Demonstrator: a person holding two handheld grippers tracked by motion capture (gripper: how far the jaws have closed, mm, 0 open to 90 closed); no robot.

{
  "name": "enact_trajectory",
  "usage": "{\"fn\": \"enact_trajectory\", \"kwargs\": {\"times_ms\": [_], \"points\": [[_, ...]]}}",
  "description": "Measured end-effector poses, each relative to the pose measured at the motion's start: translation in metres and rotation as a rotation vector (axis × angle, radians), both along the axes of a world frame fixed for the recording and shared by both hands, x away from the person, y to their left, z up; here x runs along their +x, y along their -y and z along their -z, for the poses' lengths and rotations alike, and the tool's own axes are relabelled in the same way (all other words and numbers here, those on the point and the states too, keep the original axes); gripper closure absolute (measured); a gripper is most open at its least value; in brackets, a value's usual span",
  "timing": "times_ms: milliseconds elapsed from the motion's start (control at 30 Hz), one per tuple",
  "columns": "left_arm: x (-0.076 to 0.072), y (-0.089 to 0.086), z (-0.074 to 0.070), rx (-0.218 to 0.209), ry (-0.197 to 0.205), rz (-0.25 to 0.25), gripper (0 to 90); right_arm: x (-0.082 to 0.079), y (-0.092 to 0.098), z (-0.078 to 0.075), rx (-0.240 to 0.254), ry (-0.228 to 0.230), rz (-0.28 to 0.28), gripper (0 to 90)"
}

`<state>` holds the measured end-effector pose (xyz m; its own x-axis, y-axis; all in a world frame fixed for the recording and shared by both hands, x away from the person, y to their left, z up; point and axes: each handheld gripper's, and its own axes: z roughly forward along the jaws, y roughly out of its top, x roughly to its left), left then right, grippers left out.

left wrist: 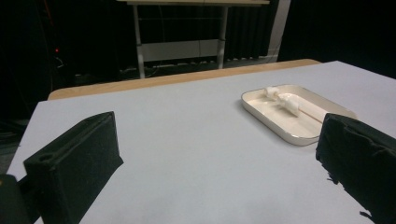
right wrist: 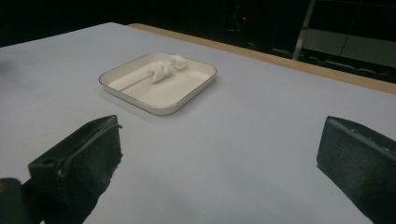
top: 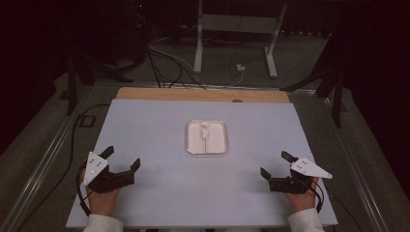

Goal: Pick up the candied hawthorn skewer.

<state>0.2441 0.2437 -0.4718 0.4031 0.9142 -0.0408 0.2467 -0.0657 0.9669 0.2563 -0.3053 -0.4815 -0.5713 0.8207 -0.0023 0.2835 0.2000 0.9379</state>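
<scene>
Both grippers (top: 122,157) (top: 274,163) spread empty on pale table (top: 145,125); white tray (top: 189,145) between; dark room.

Bare table (top: 159,193) surrounds the white tray (top: 207,150) at its centre; the tray's low rim is the lone obstacle, grippers well apart from it.

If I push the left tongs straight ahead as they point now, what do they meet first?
Probably nothing on the table: the left tongs, open, point ahead over bare table, with the tray off to their right. Depth is unclear.
</scene>
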Motion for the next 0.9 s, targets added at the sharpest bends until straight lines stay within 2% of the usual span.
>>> {"fn": "enact_trajectory", "kwargs": {"times_ms": [100, 167, 300, 433, 500, 567, 900], "points": [[0.000, 0.000, 0.000, -0.006, -0.005, -0.005, 0.6, -0.001, 0.001, 0.000, 0.005, 0.003, 0.007, 0.0], [-0.001, 0.001, 0.001, 0.005, -0.014, -0.013, 0.6, -0.001, 0.000, -0.001, 0.010, 0.001, 0.006, 0.0], [-0.001, 0.004, 0.000, 0.022, -0.002, 0.002, 0.5, -0.002, -0.001, -0.001, 0.013, -0.002, 0.007, 0.0], [0.003, 0.005, -0.008, -0.007, 0.007, 0.011, 0.5, -0.001, -0.001, 0.001, 0.015, -0.005, 0.009, 0.0], [0.006, 0.006, -0.014, -0.014, -0.022, 0.002, 0.6, -0.001, -0.001, 0.001, 0.015, -0.008, 0.014, 0.0], [0.010, 0.006, -0.020, -0.038, -0.044, 0.010, 0.5, -0.001, 0.000, 0.001, 0.014, -0.008, 0.021, 0.0], [0.030, 0.030, -0.036, -0.009, -0.054, 0.075, 0.5, -0.001, 0.002, 0.002, 0.013, -0.005, 0.036, 0.0]]}}
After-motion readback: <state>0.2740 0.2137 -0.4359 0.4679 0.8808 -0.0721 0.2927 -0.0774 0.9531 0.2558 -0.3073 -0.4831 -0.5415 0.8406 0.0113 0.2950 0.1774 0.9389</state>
